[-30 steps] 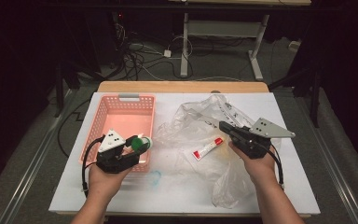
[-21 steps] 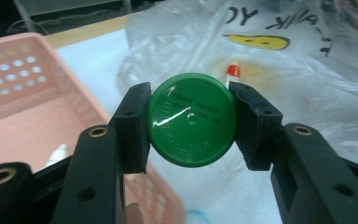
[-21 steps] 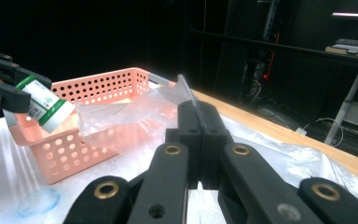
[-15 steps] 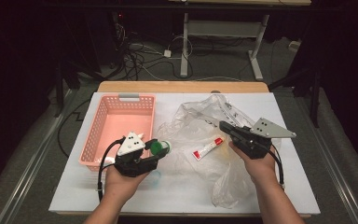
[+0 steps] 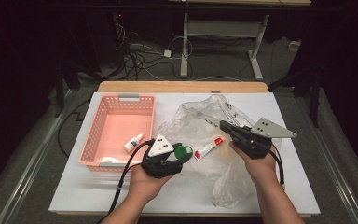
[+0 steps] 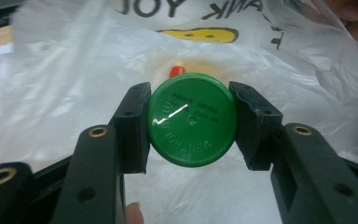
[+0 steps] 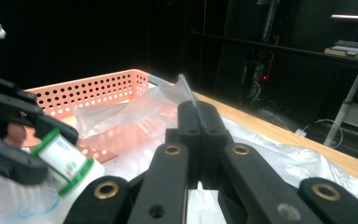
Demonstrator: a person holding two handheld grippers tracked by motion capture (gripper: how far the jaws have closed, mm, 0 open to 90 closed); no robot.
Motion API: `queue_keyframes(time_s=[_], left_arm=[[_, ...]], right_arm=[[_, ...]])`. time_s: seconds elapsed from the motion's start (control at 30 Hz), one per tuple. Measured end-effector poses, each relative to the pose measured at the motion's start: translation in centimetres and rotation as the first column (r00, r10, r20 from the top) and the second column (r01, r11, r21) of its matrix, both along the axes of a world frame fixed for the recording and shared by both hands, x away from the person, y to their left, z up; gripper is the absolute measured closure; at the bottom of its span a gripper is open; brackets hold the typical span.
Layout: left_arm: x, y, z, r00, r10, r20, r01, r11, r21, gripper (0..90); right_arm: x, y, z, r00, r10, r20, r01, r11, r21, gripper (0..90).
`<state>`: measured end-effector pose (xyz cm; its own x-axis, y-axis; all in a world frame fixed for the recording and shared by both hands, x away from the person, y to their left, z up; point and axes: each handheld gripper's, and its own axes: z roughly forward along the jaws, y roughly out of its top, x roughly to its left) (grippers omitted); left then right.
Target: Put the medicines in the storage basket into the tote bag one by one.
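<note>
Left gripper (image 6: 192, 121) grips the green-capped jar (image 6: 192, 119) by its cap rim, just at the bag (image 5: 205, 126) mouth. Right gripper (image 7: 199, 140) is clamped on the bag's edge, holding it up. Watch it: round cap can slip sideways, and a slack film can fold across the opening and block your jar.

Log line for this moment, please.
left gripper: shut on green-capped jar, at bag mouth | right gripper: shut on plastic bag edge | tube: in bag | small bottle: in pink basket
</note>
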<state>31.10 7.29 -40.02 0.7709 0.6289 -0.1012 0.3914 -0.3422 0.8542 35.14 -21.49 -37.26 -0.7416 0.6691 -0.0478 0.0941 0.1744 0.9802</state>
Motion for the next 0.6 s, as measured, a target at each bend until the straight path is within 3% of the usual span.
queue_keyframes(time_s=[0.4, 0.6], left_arm=[[2.4, -5.5, -2.0, 0.9984, -0.055, -0.012, 0.055, 0.9981, 0.026, 50.7], [4.2, -7.7, -3.4, 0.9982, -0.056, -0.023, 0.056, 0.9975, 0.043, 50.6]], right_arm=[[0.0, 0.0, 0.1, 1.0, 0.002, -0.005, -0.002, 0.9999, 0.01, 90.0], [0.0, -0.1, 0.1, 1.0, 0.002, 0.0, -0.002, 0.9999, 0.013, 90.0]])
